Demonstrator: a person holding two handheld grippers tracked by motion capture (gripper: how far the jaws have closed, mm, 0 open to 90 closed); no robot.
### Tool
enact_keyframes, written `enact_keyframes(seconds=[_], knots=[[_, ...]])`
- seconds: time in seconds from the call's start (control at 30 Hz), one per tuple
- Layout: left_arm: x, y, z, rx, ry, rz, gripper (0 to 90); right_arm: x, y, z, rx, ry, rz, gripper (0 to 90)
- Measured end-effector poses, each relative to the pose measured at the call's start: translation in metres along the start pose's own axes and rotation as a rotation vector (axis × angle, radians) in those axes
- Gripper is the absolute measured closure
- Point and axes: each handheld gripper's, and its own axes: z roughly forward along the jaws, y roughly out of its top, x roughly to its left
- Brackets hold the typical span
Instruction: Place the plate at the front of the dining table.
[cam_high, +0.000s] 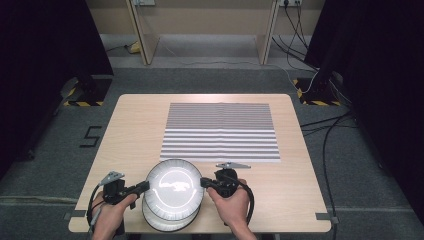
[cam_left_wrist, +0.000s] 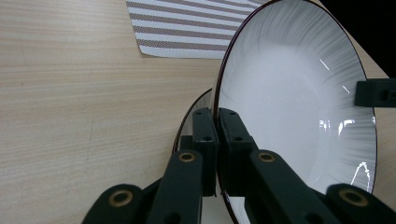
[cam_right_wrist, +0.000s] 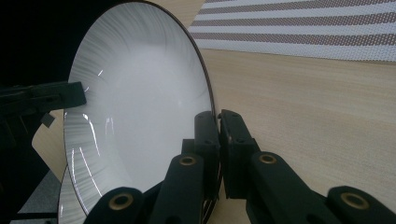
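Observation:
I hold a white plate (cam_high: 174, 189) with a dark rim over the table's near edge, between both grippers. My left gripper (cam_high: 145, 187) is shut on its left rim and my right gripper (cam_high: 204, 182) on its right rim. In the left gripper view the jaws (cam_left_wrist: 217, 116) pinch the plate's (cam_left_wrist: 289, 107) edge, with the other gripper's jaw tip (cam_left_wrist: 373, 92) at the far rim. The right gripper view shows its jaws (cam_right_wrist: 218, 119) clamped on the plate (cam_right_wrist: 140, 102). A second matching plate (cam_high: 160, 220) lies on the table just below, partly covered.
A grey-and-white striped placemat (cam_high: 220, 131) covers the middle and far part of the wooden table (cam_high: 125, 130). Black stands (cam_high: 80, 90) with hazard-striped feet flank the table's far corners. Cables (cam_high: 325, 135) trail on the floor at the right.

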Motion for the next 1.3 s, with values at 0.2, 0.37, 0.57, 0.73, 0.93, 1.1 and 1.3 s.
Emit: enact_keyframes(seconds=[0.2,0.37,0.57,0.73,0.93,1.1,1.3], knots=[[-0.001,0.001,0.0,-0.008,0.002,0.003,86.2,-0.002,0.001,-0.001,0.001,0.006,0.004,86.7],[-0.002,0.003,0.0,-0.015,0.001,0.008,86.2,-0.001,0.003,-0.002,-0.005,0.004,0.004,86.7],[-0.003,0.005,0.0,-0.02,0.001,0.016,86.1,-0.001,0.005,-0.004,-0.009,0.001,-0.005,86.7],[-0.003,0.006,-0.001,-0.028,-0.001,0.011,86.1,-0.001,0.006,-0.005,-0.014,0.0,-0.006,86.7],[-0.003,0.008,-0.001,-0.033,-0.002,0.011,86.2,0.0,0.008,-0.005,-0.018,0.003,-0.004,86.7],[-0.004,0.01,-0.001,-0.039,-0.002,0.014,86.2,-0.001,0.009,-0.006,-0.023,0.003,-0.004,86.7],[-0.005,0.012,-0.001,-0.044,-0.004,0.016,86.3,-0.001,0.011,-0.007,-0.03,0.002,-0.004,86.7]])
